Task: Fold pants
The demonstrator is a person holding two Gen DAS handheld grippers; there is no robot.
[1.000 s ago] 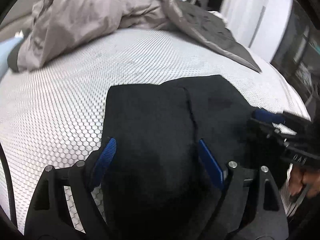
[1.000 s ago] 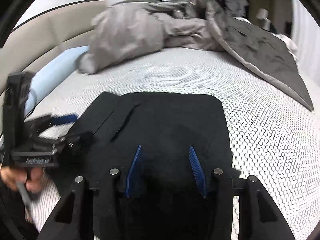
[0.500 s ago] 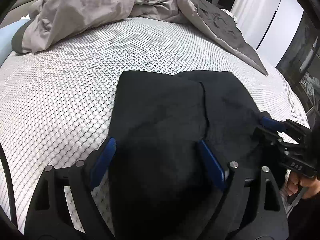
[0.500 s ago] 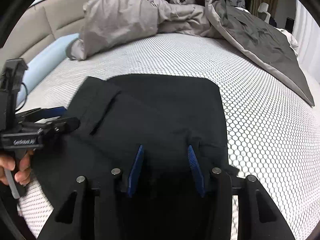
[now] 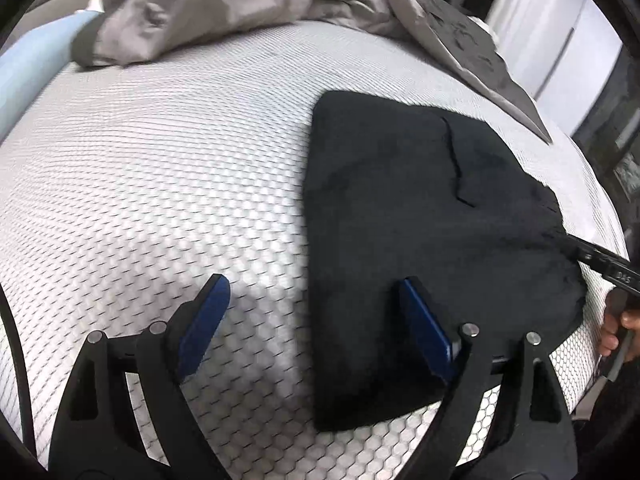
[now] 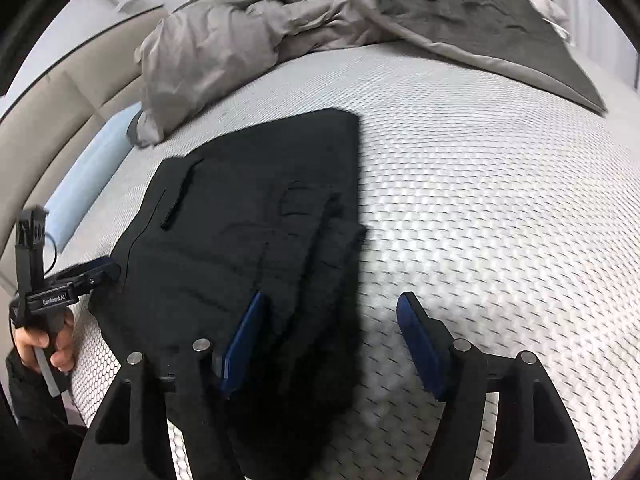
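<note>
The bed (image 5: 160,160)'s honeycomb cover smears with motion blur in both views. In the left wrist view, the right gripper (image 5: 600,258) is cut off at the right edge, its jaws hidden behind the black pants (image 5: 420,208). The grey duvet (image 6: 240,40) runs off the top.

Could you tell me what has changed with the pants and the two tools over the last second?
Both tools let go of the black pants and slid apart: the left tool now spans bare mattress, and the right tool is opening. The pants stay folded and the duvet is unmoved.
</note>
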